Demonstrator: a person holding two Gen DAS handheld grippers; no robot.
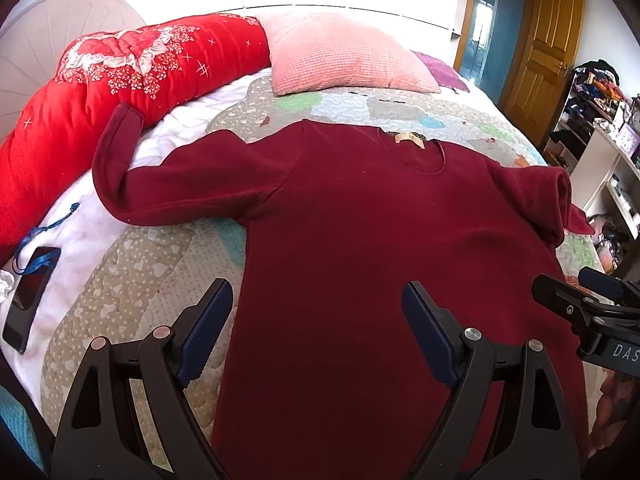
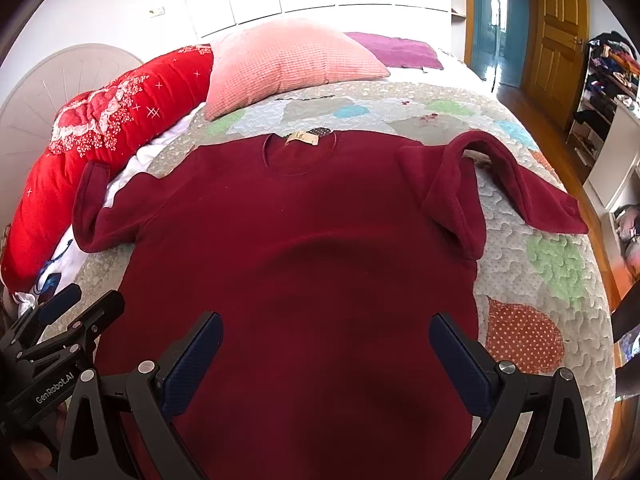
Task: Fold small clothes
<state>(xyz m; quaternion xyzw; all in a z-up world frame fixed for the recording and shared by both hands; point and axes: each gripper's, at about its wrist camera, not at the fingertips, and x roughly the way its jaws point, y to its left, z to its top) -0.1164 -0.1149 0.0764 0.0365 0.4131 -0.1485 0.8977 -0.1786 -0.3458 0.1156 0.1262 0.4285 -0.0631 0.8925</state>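
Note:
A dark red long-sleeved top (image 1: 360, 220) lies flat on the quilt, neck away from me, and also fills the right wrist view (image 2: 300, 240). Its left sleeve (image 1: 120, 176) bends up toward the red duvet. Its right sleeve (image 2: 500, 184) is folded over near the bed's right edge. My left gripper (image 1: 318, 300) is open above the lower left part of the top. My right gripper (image 2: 326, 334) is open above the lower middle of the top. Each gripper shows at the edge of the other's view, the right one (image 1: 576, 292) and the left one (image 2: 80, 308). Neither holds anything.
A patchwork quilt (image 2: 540, 280) covers the bed. A rolled red duvet (image 1: 100, 92) lies along the left, a pink pillow (image 1: 340, 56) at the back. A black phone with a blue lanyard (image 1: 30, 292) lies at the left. Shelves (image 1: 600, 128) and a wooden door (image 1: 548, 48) stand right.

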